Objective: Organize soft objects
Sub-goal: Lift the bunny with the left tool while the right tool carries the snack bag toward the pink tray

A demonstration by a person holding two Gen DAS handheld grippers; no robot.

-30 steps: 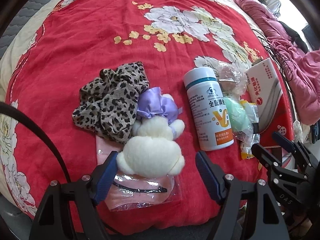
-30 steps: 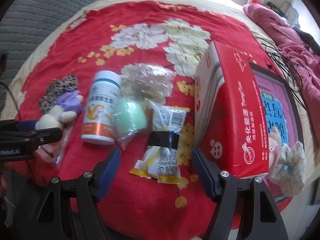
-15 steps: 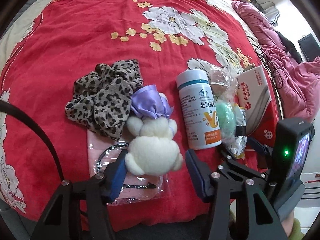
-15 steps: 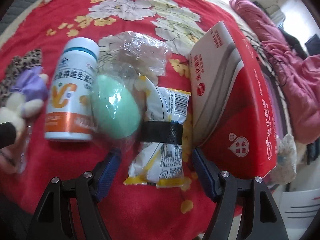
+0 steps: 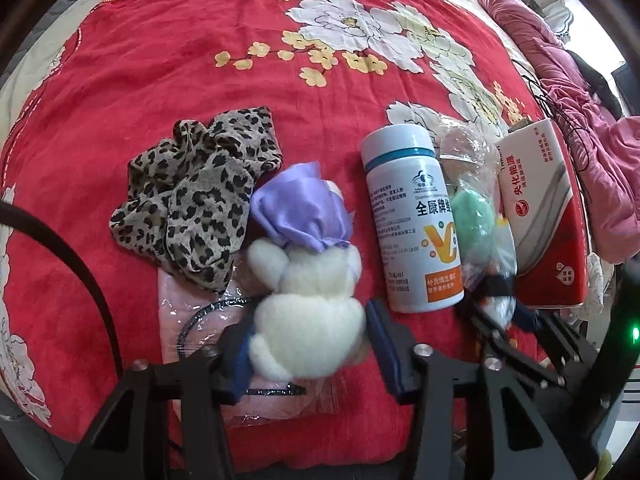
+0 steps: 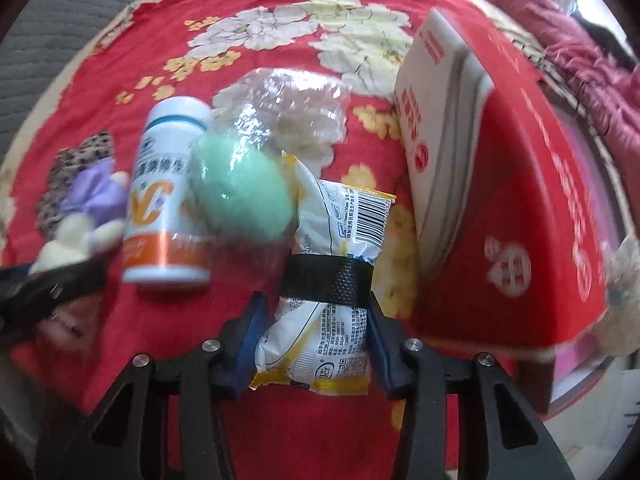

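Between your left tongs (image 5: 308,340), a cream plush bear (image 5: 310,312) with a lilac satin bow (image 5: 300,212) lies on the red floral bedspread (image 5: 160,60), its round lower half bracketed by both blue pads (image 5: 380,336). The jaws are closing and the pads already meet the fleece on either side, so you are taking it at the widest, springiest part, where soft stuffing gives without slipping. Under the bear and toward you lies a clear pink packet (image 5: 200,320) with a black hair loop; just beyond the left pad sprawls a leopard-print scarf (image 5: 200,192). Beside the right pad a white vitamin bottle (image 5: 412,216) lies on its side.

Your right tongs (image 6: 312,328) straddle a white-and-yellow sachet (image 6: 320,320) cinched by a black band (image 6: 328,280). These jaws are closing too, and the pads sit against the crinkled wrapper just below the band, probably because the pinched waist keeps the packet from sliding out. Ahead and left of these tongs rests a mint-green puff in clear film (image 6: 240,192), touching the sachet; a red-and-white carton (image 6: 500,200) stands close on the right. Both soft items remain down on the bed, so the sorting looks barely begun.
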